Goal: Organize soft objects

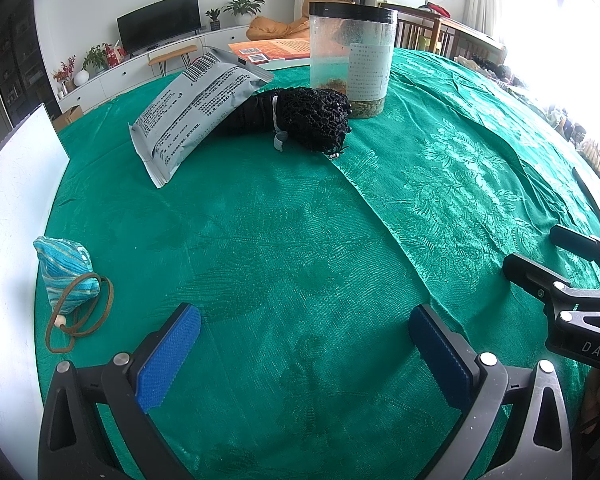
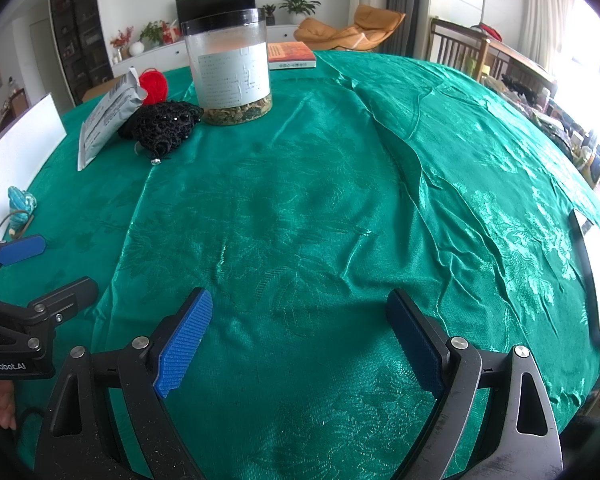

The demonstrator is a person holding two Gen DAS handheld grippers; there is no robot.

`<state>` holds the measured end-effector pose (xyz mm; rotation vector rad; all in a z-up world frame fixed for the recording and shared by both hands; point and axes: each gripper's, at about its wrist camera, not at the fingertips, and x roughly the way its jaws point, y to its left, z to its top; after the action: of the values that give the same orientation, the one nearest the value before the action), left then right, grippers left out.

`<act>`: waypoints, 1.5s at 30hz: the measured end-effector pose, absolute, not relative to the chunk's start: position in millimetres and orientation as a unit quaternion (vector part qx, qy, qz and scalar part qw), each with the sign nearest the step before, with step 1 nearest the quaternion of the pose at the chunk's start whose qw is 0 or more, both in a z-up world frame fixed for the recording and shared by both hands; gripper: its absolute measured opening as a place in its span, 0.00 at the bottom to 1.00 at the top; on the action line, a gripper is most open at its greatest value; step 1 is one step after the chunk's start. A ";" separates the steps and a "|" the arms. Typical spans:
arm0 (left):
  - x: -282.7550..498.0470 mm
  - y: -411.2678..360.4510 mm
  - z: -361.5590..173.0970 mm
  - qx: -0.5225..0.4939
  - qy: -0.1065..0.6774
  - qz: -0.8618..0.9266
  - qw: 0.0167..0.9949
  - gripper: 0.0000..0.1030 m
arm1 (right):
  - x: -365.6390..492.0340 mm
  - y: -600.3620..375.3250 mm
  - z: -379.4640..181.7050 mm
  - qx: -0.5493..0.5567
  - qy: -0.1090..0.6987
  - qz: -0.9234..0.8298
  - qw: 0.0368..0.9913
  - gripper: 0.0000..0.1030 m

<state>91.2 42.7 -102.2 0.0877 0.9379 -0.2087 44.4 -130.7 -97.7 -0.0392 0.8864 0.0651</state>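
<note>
Both the left hand-held gripper [image 1: 304, 344] and right hand-held gripper [image 2: 300, 332] are held spread apart and empty above the green-clothed worktop [image 2: 300, 220]. A black knit pouch [image 1: 312, 116] is seen far ahead between a grey packet [image 1: 196, 116] and a clear jar [image 1: 350, 56]; a teal drawstring pouch [image 1: 66, 272] lies at left beside a white board [image 1: 12, 208].

Glossy woven tablecloth [image 1: 300, 240], ribbed fingers [image 1: 168, 360]
</note>
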 end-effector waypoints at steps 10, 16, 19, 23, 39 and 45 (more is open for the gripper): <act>91.2 42.7 -102.2 0.042 0.451 -0.100 0.886 1.00 | 44.3 -130.6 -97.7 -0.019 0.429 0.032 0.903 0.88; 91.2 42.7 -102.3 0.042 0.451 -0.100 0.886 1.00 | 44.2 -130.6 -97.7 -0.019 0.429 0.032 0.903 0.88; 91.2 42.7 -102.3 0.042 0.451 -0.100 0.886 1.00 | 44.2 -130.6 -97.7 -0.019 0.429 0.032 0.903 0.88; 91.3 42.6 -102.3 0.042 0.451 -0.100 0.886 1.00 | 44.4 -130.6 -97.7 -0.019 0.429 0.031 0.903 0.88; 68.7 44.7 -88.2 0.051 0.474 -0.093 0.874 1.00 | 44.3 -130.7 -97.6 -0.019 0.429 0.031 0.903 0.88; 80.6 78.6 -18.4 -0.013 0.444 -0.106 0.890 1.00 | 44.2 -130.6 -97.5 -0.019 0.429 0.032 0.903 0.88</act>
<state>80.6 78.6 -18.4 -0.0278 0.9216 -0.2205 44.2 -130.6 -97.5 -0.0394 0.8861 0.0651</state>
